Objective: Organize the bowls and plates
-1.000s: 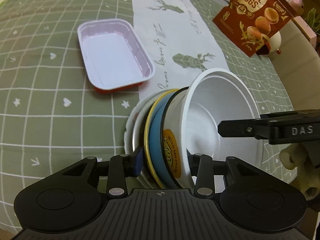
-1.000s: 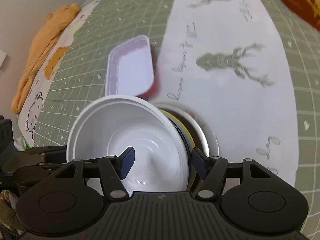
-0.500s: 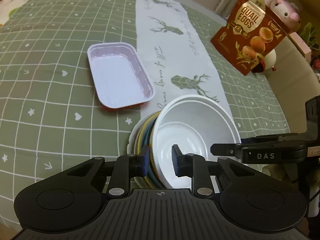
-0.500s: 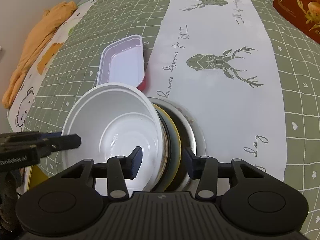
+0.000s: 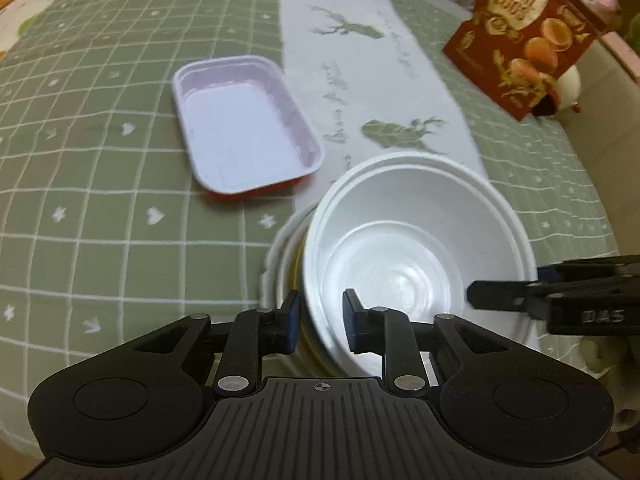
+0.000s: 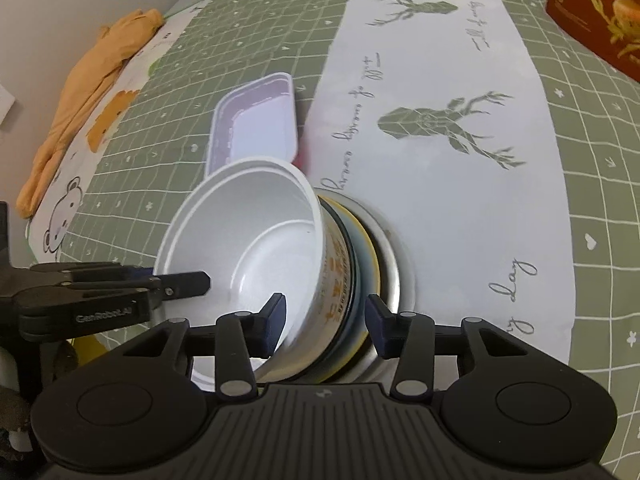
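A white bowl [image 5: 404,256] sits nested on top of a stack: a bowl with orange print [image 6: 335,276], a blue bowl with a yellow rim [image 6: 366,256], a metal dish [image 6: 394,268] and a white scalloped plate [image 5: 276,252]. My left gripper [image 5: 320,320] is shut on the near rim of the stack, one pad inside the white bowl and one outside the yellow rim. My right gripper [image 6: 325,320] is shut on the opposite side, spanning the nested bowl walls. The stack tilts in the right wrist view. Each view shows the other gripper's fingers [image 5: 500,292] [image 6: 176,282] reaching into the white bowl.
A white rectangular tray with a red base [image 5: 244,128] [image 6: 260,120] lies just beyond the stack on the green checked cloth. A white deer-print runner [image 6: 432,80] crosses the table. A red quail-egg box [image 5: 528,40] stands far right. An orange cloth [image 6: 92,92] lies far left.
Both grippers' jaws have narrowed onto the stack's rim. The white bowl, steeply tipped a second ago, now faces more upward in the left wrist view.
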### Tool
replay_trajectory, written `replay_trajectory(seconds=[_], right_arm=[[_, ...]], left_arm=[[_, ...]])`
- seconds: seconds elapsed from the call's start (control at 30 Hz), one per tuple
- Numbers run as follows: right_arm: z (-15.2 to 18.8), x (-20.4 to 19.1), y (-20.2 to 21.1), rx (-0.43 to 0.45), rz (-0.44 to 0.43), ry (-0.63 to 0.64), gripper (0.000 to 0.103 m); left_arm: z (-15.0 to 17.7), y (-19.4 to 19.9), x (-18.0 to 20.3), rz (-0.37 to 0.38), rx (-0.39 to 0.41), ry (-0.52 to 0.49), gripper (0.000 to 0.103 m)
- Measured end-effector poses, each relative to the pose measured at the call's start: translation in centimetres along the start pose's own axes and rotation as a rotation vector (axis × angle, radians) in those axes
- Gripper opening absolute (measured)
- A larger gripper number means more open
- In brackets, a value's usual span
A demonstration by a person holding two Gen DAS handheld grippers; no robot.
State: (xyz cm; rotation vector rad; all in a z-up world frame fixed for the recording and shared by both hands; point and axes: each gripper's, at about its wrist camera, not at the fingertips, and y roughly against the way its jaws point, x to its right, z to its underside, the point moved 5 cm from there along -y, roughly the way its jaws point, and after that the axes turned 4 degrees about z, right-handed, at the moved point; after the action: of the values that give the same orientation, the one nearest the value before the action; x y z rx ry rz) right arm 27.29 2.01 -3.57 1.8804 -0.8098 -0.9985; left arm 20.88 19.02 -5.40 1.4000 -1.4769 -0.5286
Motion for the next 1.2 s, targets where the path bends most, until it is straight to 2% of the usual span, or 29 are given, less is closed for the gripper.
replay_trajectory(seconds=[0.1,0.23,0.33,0.43,0.5,0.57,0.6,0.63,0.7,0.83,0.9,1.0,1.07,1.2], right_arm=[[0.2,0.5,-0.2,0.001,0.047,0.005,0.044],[0.3,0.7,0.1,0.027,0.121,0.045,0.044],[-0.1,0.2,0.9,0.056,0.154,0.082,0.044],[-0.9,-1.2,2.3,0.121,0.205,0.162,0.047],[-1.9,-2.6,3.2,0.171,0.245,0.219,0.052],[-3.2,-4.0,3.7,0.214,0.280,0.255,0.059],[-4.0,-4.6,3.7,0.231,0.297,0.262,0.061],[-4.8,-5.3,3.6,0.244,0.313,0.262,0.061],[-6.6,-6.5,3.0,0.255,0.330,0.264,0.061],[-10.3,-8.7,0.0,0.189,0.346,0.263,0.062],[-12.1,-9.7,-2.3,0.110,0.324,0.243,0.062],[-14.3,-10.9,-5.0,-0.001,0.274,0.201,0.062],[-15.2,-11.6,-6.3,-0.021,0.242,0.186,0.062],[-16.7,-12.3,-9.0,-0.064,0.288,0.201,0.062]], left_arm=[[0.0,0.0,0.5,-0.026,0.016,-0.028,0.023],[-0.2,0.7,0.6,-0.009,0.062,-0.037,0.023],[-0.7,2.2,-0.3,0.035,0.140,-0.012,0.023],[-1.6,4.1,-2.6,0.105,0.237,0.067,0.024],[-2.7,5.4,-4.7,0.082,0.347,0.099,0.024],[-3.7,5.7,-6.5,0.007,0.416,0.100,0.024],[-4.2,5.4,-7.7,-0.013,0.422,0.117,0.024],[-4.6,4.9,-8.6,-0.003,0.422,0.135,0.024],[-5.1,3.7,-11.0,0.057,0.425,0.192,0.024],[-6.6,1.7,-15.0,0.092,0.397,0.306,0.024],[-7.4,1.4,-15.6,0.098,0.425,0.316,0.024],[-7.9,-0.6,-15.8,0.079,0.376,0.320,0.024],[-8.0,-2.0,-15.7,0.060,0.343,0.311,0.024],[-7.7,-4.3,-14.6,0.008,0.289,0.257,0.025]])
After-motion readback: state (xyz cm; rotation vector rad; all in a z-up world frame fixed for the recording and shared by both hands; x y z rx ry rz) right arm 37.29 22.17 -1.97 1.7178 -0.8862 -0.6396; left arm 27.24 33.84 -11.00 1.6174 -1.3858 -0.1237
